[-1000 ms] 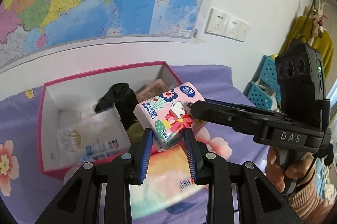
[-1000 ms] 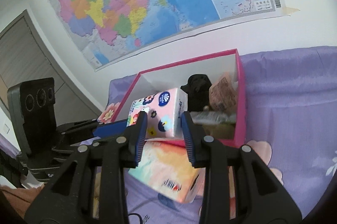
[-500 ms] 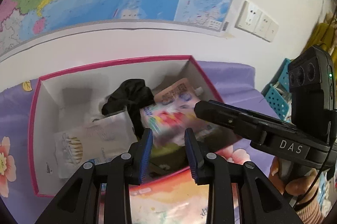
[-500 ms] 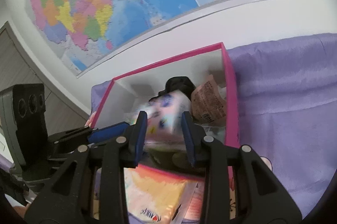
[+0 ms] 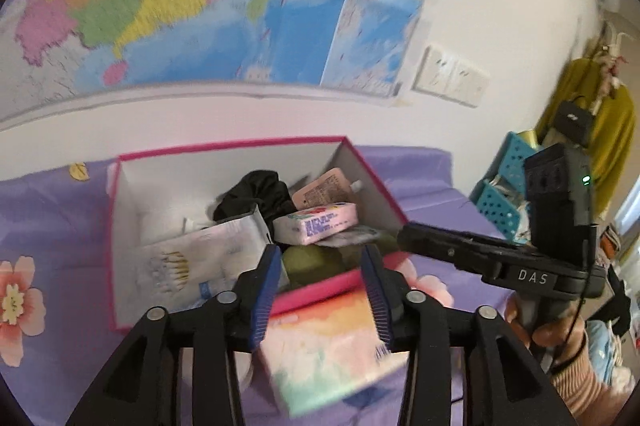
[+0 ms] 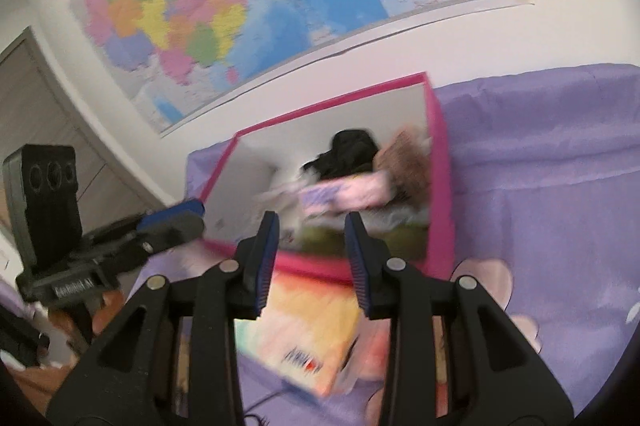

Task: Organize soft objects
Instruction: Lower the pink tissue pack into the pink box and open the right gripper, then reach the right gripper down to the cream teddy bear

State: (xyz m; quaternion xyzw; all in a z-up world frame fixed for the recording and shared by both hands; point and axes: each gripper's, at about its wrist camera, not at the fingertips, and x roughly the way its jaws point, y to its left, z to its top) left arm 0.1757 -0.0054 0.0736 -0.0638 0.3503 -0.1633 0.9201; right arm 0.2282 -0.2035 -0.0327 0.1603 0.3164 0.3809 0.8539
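A pink flowered tissue pack lies loose inside the pink-rimmed box, on a green item and beside a black cloth. My left gripper hovers over the box's near wall. Its jaws are opening and nothing is between them. In the right wrist view the pack is a blur in the box. My right gripper stands open just before the near wall with nothing between its fingers. A rainbow-coloured tissue pack lies on the purple sheet in front of the box, below both grippers.
The box also holds a white pouch and a tan spouted pouch. The box stands against a wall with a map. Teal baskets and a yellow garment are at the right. A hand holds the right gripper's grip.
The pink pack left my left gripper and dropped into the box. The left jaws have spread apart and that gripper pulled back toward the near wall. The right gripper's gap looks unchanged.
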